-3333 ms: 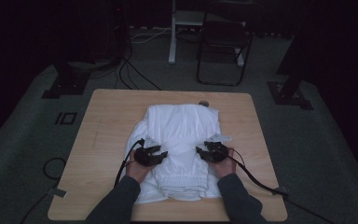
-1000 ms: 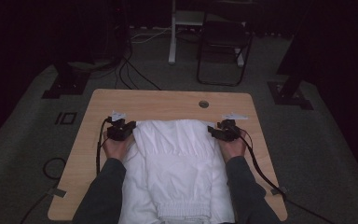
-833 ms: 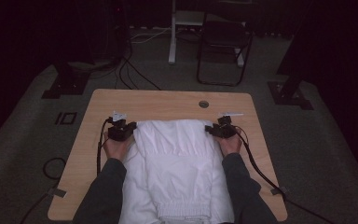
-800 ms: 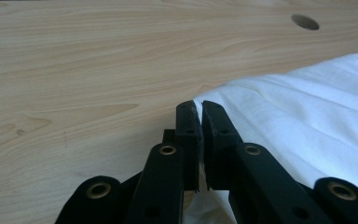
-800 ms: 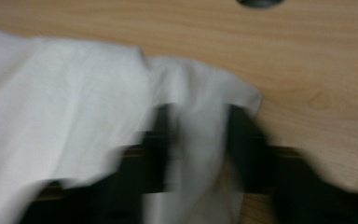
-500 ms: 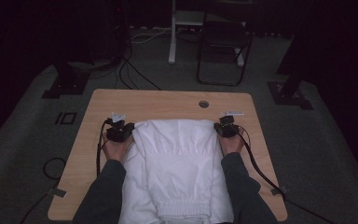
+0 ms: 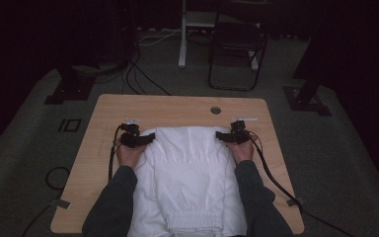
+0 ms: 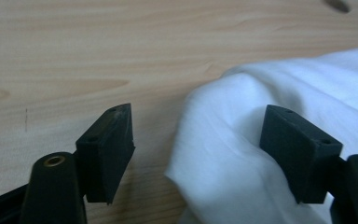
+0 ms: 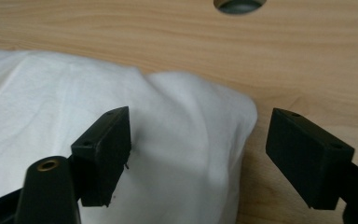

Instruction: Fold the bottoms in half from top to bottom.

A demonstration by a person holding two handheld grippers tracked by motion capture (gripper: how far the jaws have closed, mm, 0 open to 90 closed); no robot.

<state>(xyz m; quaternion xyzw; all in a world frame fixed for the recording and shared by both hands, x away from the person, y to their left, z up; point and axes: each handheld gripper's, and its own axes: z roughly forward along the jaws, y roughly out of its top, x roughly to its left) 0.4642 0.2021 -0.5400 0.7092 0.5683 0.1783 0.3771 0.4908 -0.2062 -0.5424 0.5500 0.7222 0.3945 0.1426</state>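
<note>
Since the fold now lies flat along the far edge, I let both corners go: my left claw [image 7: 137,139] and right claw [image 7: 231,137] have just been opening and stand wide, cloth between the jaws but unpinched. The white garment [image 7: 187,173] rests mid-table [image 7: 177,106], its near end overhanging towards me.

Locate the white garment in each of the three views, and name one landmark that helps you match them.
High view: white garment lies mid-table, reaching the near edge.
Left gripper view: its corner fills the right half.
Right gripper view: its corner fills the left.
Shared landmark: the table's round hole.
</note>
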